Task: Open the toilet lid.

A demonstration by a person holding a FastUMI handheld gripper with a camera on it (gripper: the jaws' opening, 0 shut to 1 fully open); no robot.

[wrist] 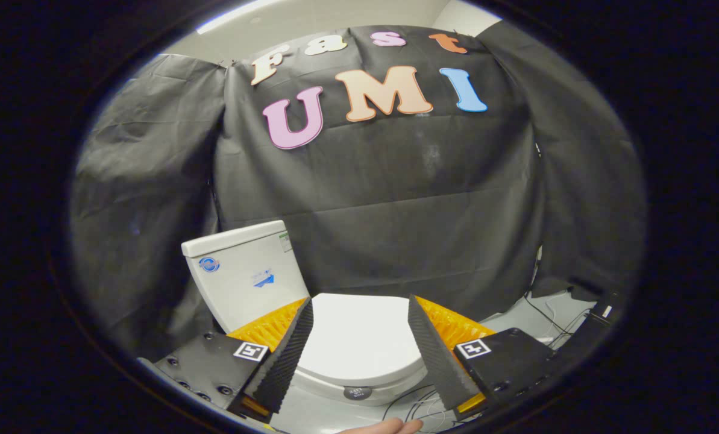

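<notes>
The toilet lid (359, 334) was still down, untouched, framed between the fingers of the released claw (359, 343) hovering above

Toilet lid (359, 337) smooth glossy plastic; tank (244, 277) glazed ceramic; booth wall (395, 199) matt cloth.

Closed toilet lid (359, 337) beyond the parted jaws, tank (244, 271) behind it, cloth wall (395, 199) behind both.
</notes>
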